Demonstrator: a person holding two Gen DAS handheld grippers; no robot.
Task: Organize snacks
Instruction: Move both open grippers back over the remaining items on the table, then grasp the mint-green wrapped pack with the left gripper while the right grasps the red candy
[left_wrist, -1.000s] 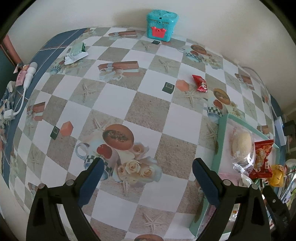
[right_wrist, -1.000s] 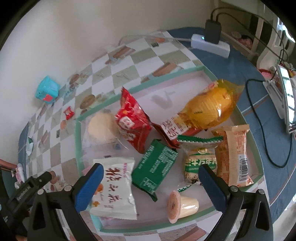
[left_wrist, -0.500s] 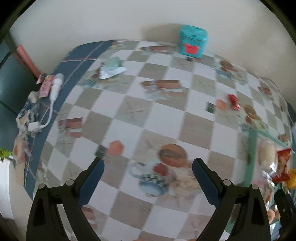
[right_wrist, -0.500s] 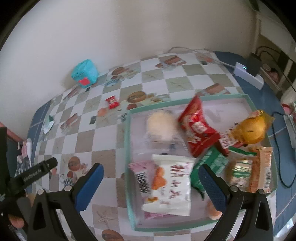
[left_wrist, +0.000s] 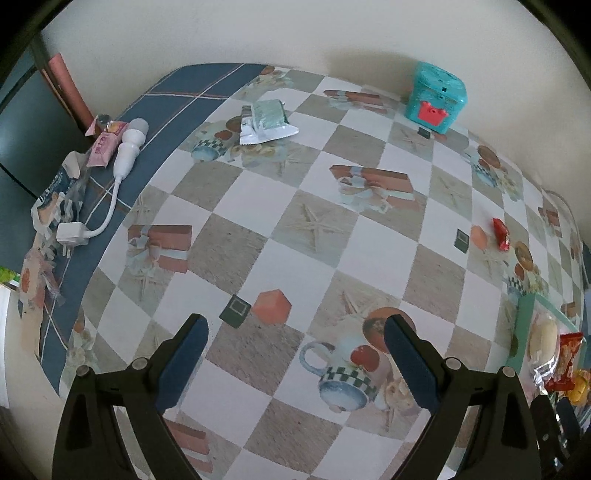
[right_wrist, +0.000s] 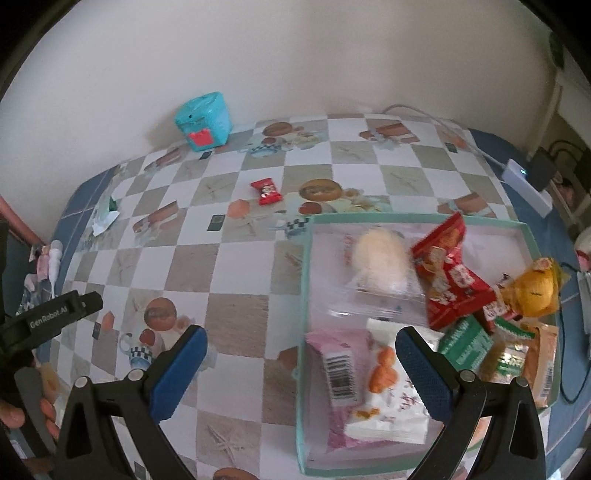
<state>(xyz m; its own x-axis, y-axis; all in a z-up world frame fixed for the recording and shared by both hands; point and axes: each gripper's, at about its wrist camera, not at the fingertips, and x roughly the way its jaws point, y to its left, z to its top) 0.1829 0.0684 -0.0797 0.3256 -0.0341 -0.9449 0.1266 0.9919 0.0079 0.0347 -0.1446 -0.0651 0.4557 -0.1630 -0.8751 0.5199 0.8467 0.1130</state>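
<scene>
A teal-rimmed tray (right_wrist: 306, 280) holds several snack packets: a round pastry (right_wrist: 380, 262), a red bag (right_wrist: 448, 277), a yellow bag (right_wrist: 532, 288), a white packet (right_wrist: 388, 398). Loose on the checkered cloth lie a small red candy (right_wrist: 266, 191) (left_wrist: 501, 233) and a green-and-silver packet (left_wrist: 266, 122) (right_wrist: 105, 218) far left. My right gripper (right_wrist: 301, 373) is open above the tray's left rim, holding nothing. My left gripper (left_wrist: 293, 363) is open over bare cloth, well short of the green packet. The tray edge (left_wrist: 524, 325) shows at right in the left wrist view.
A teal toy box (left_wrist: 436, 98) (right_wrist: 203, 120) stands by the wall. A white plug and cable (left_wrist: 110, 184) with pink wrappers (left_wrist: 103, 144) lie on the blue border at left. A power strip (right_wrist: 524, 184) and cords sit at the right edge. A hand (right_wrist: 22, 413) holds the left gripper.
Both grippers pulled back and swung left. The green packet now sits nearer the centre of the left view; the tray has slid to the right in both views.
</scene>
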